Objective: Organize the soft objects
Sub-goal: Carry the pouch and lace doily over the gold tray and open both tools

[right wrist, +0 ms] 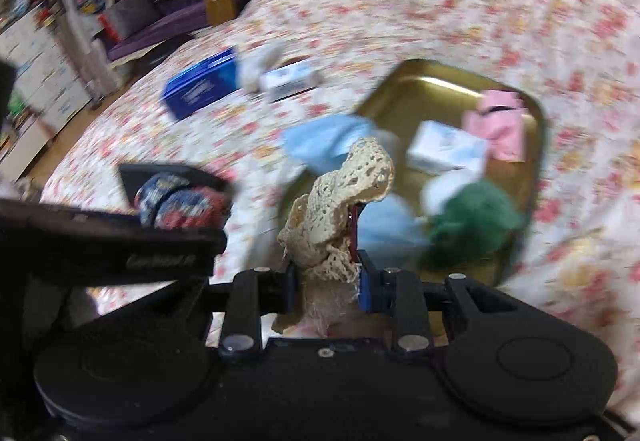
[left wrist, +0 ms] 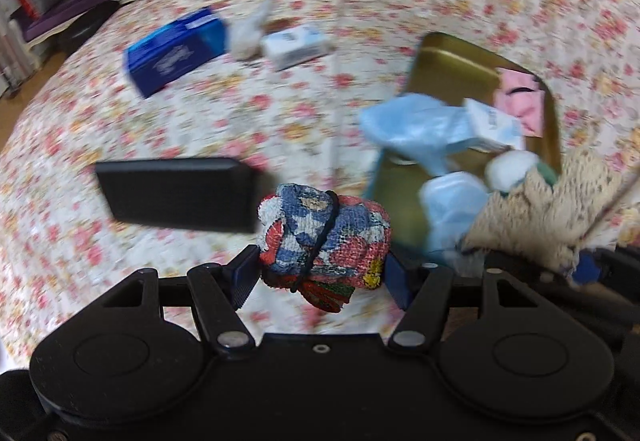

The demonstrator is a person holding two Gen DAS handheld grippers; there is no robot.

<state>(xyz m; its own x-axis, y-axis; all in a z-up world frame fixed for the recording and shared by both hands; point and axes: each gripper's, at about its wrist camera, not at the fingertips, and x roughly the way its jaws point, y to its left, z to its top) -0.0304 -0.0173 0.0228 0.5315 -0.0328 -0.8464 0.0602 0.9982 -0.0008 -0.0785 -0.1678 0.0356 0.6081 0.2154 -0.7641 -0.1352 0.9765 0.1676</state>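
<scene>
Left hand-held gripper (left wrist: 322,275) clamped rolled floral cloth bundle (left wrist: 324,237), woven, banded by black elastic. Right hand-held gripper (right wrist: 326,281) pinched shut on cream lace doily (right wrist: 348,197), limp, openwork. Gold metal tin (right wrist: 432,89) lay ahead-right on floral bed quilt (left wrist: 280,113), nearer right gripper, already part-filled.

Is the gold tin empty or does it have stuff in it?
It has stuff in it: the tin holds a pink cloth, a white box and something green.
</scene>
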